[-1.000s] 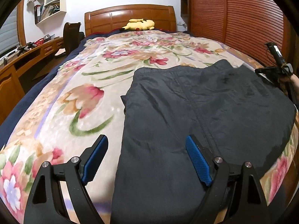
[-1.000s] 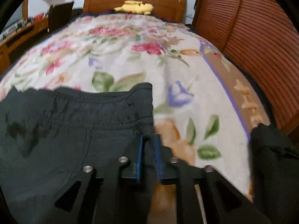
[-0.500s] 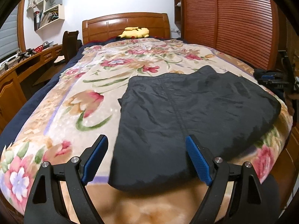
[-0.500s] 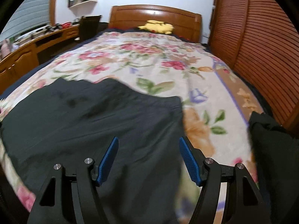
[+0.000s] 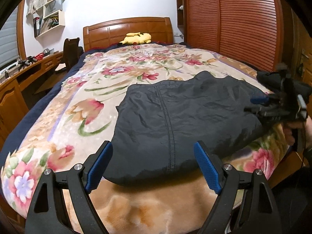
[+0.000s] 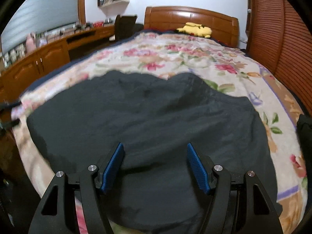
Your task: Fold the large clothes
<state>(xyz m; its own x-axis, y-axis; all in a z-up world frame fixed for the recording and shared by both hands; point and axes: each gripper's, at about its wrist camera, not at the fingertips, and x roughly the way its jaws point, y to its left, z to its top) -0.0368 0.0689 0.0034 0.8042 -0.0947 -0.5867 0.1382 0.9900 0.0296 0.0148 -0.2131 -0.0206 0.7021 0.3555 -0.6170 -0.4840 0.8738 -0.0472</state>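
Observation:
A large dark grey garment [image 5: 185,113] lies folded flat on the floral blanket [image 5: 81,105] near the foot of the bed, its stitched seam running toward me. My left gripper [image 5: 154,165] hovers open just before the garment's near edge, nothing between its blue pads. In the right wrist view the same garment [image 6: 152,117] fills the middle, and my right gripper [image 6: 155,165] stands open above it, holding nothing. In the left wrist view the right gripper [image 5: 273,105] appears blurred at the garment's right side, held by a hand.
Another dark bundle of cloth [image 5: 271,78] sits at the bed's right edge by the slatted wooden wardrobe [image 5: 243,23]. A yellow plush toy [image 5: 136,38] lies by the headboard. A wooden desk [image 6: 48,56] and chair [image 5: 71,52] run along the left.
The right gripper let go of the garment's corner, opened, and swung back toward the middle of the garment. The left gripper drew back and rose, so the bed's front edge now shows.

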